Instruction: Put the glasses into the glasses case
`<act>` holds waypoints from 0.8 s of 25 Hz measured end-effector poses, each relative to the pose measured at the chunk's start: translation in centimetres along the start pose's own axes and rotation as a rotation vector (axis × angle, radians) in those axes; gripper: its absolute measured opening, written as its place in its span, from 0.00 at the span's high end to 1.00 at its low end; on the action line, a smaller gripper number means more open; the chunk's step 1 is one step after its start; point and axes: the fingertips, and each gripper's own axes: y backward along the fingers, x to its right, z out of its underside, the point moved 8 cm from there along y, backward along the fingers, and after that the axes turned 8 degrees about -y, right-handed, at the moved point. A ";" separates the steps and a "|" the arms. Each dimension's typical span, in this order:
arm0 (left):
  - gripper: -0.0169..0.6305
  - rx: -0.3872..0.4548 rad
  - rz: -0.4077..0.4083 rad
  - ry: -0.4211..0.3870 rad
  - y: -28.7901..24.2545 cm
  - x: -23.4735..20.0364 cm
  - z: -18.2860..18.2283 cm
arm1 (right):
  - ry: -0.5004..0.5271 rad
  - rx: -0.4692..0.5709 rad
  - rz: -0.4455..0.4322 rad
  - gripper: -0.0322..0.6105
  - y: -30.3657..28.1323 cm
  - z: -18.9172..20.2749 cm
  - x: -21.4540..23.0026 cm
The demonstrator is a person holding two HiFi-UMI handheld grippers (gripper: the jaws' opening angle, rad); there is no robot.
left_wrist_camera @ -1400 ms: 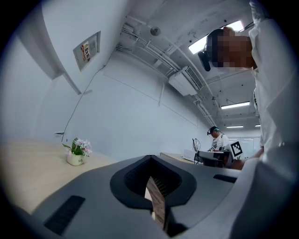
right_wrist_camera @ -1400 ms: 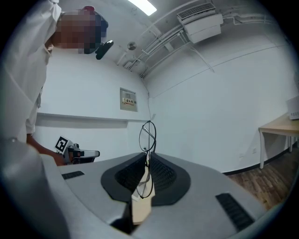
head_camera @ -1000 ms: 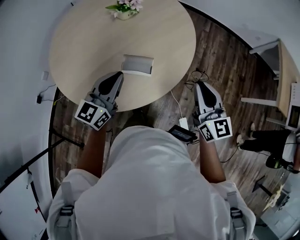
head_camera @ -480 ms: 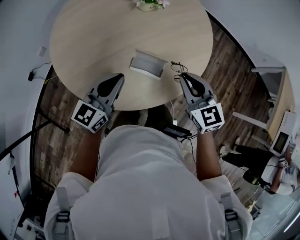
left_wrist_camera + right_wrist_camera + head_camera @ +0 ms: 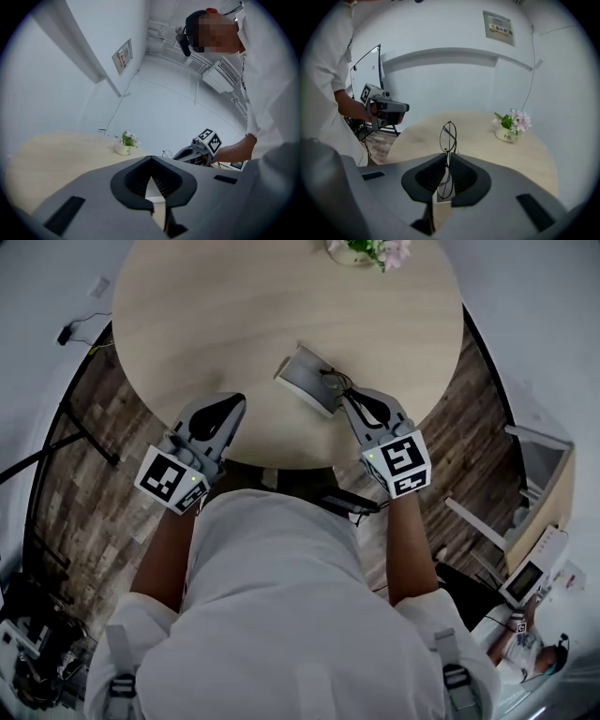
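Note:
An open grey glasses case lies on the round wooden table near its front right edge. My right gripper is shut on thin wire-framed glasses, which hang right at the case's near right end. In the right gripper view the glasses stand upright, pinched between the pads of the right gripper. My left gripper hovers over the table's front edge, left of the case, holding nothing. Its jaws meet at the tip.
A small pot of flowers stands at the far side of the table. Dark plank floor surrounds the table, with cables and stand legs at the left and pale furniture at the right.
My right gripper has carried the glasses from over the floor on the right leftwards, onto the table and up to the case. The left gripper has stayed at the table's front edge.

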 end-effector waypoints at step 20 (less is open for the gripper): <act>0.95 -0.012 -0.137 0.099 1.0 -1.0 3.3 | 0.069 -0.399 -0.110 0.88 -9.0 2.8 1.4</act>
